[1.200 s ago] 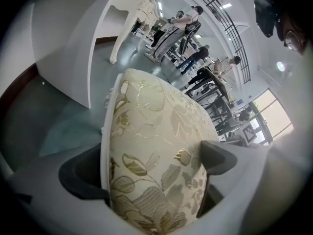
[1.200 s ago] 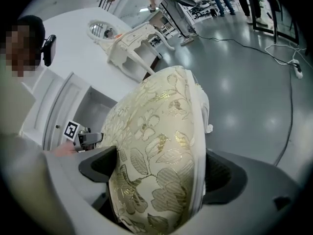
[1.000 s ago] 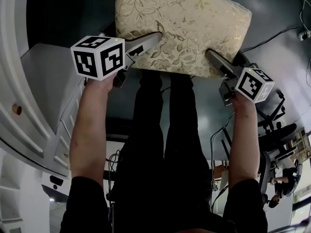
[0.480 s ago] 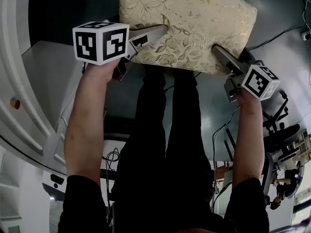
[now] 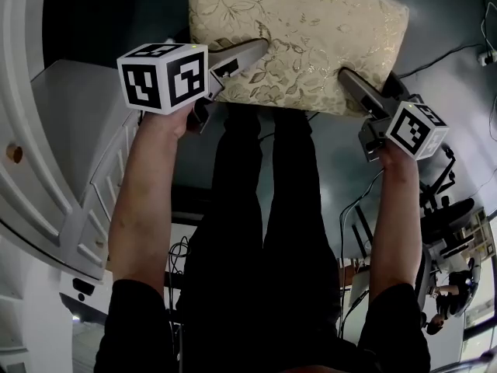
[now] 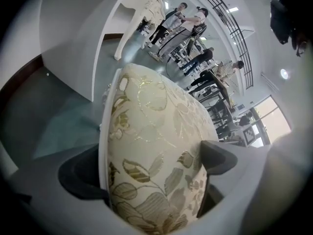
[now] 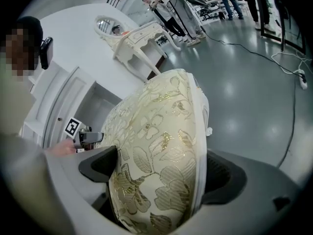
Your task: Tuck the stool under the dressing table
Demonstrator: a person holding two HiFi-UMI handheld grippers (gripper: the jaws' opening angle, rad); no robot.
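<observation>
Filling the top of the head view, the cream, gold-floral upholstered stool (image 5: 299,37) has its padded seat clamped between the jaws of the left gripper (image 5: 247,54) and of the right gripper (image 5: 353,85), above the grey floor (image 5: 446,84), near the white dressing table (image 5: 74,123) on its left.

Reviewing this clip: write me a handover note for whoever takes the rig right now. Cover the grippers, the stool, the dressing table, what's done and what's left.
Left gripper: shut on the near edge of the stool seat cushion, left side.
Right gripper: shut on the same edge, right side.
Dressing table: white, to the left of the stool in the head view. The seat is out beside it, not under it.
Done: both grips on the seat.
Left: probably guide the stool to the table's opening, push it under, then open both grippers.
</observation>
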